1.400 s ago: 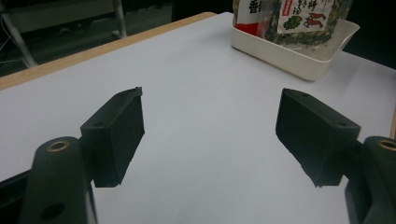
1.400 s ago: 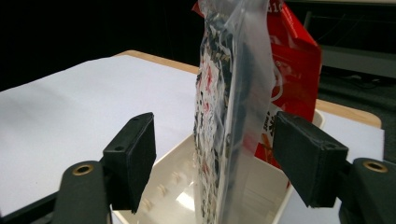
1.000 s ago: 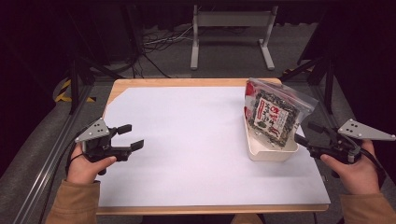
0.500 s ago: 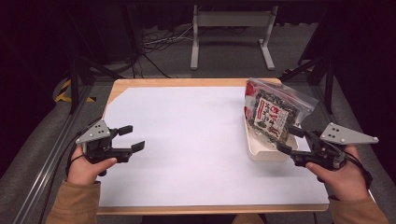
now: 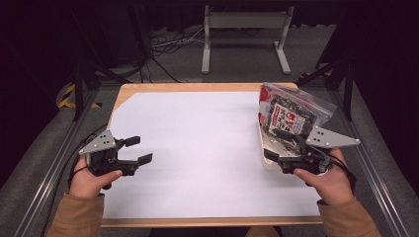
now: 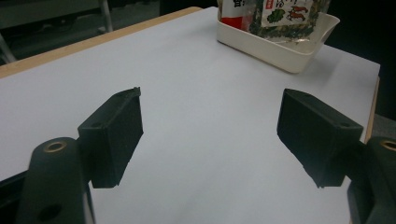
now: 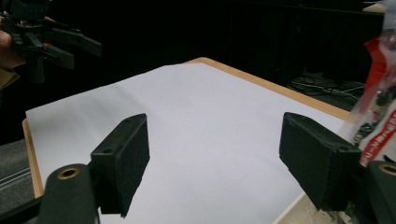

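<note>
Your right gripper (image 5: 277,146) has moved in from the counter's (image 5: 197,89) right edge since a second ago and now sits against the near left corner of the white tray (image 5: 265,159), just beside the snack bag (image 5: 286,111) that stands in it. Its fingers (image 5: 284,133) are spread wide with nothing between them; in the right gripper view (image 7: 215,154) the bag's clear edge and red print (image 7: 380,112) show just beside the right-hand finger, and whether they touch cannot be told. The tray and bag sit at the counter's right side, where they were before. Your left gripper (image 5: 140,150) has stayed near the left edge over the white sheet (image 5: 197,148), its fingers likewise released and empty. In the left gripper view (image 6: 210,135) the tray (image 6: 280,46) lies well apart, across the sheet.
</note>
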Tool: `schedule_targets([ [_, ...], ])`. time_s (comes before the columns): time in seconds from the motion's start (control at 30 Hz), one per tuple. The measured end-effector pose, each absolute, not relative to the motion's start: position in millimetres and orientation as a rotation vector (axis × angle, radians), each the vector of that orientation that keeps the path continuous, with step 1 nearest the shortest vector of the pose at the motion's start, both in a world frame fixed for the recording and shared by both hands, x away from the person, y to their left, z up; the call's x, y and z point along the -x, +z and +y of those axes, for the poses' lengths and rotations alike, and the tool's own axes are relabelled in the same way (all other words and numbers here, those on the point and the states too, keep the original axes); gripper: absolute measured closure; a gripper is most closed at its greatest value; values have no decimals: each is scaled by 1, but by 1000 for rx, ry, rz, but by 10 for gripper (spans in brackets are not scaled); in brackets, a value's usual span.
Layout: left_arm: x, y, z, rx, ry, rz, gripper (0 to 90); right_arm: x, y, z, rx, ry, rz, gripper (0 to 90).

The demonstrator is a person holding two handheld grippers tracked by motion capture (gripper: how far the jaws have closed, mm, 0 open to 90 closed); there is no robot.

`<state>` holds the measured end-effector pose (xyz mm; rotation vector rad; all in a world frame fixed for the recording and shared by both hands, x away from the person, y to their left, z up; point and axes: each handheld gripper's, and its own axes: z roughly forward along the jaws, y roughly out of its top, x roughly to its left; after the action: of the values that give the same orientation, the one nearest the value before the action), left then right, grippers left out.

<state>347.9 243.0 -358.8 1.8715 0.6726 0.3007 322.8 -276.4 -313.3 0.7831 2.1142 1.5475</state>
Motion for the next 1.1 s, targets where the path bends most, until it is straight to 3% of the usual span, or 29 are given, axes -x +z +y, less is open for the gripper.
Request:
schedule_targets([
  [1.1,-337,-387,235,-1930,200,625,211,-348,-412,-246,-821,1572,2184,206],
])
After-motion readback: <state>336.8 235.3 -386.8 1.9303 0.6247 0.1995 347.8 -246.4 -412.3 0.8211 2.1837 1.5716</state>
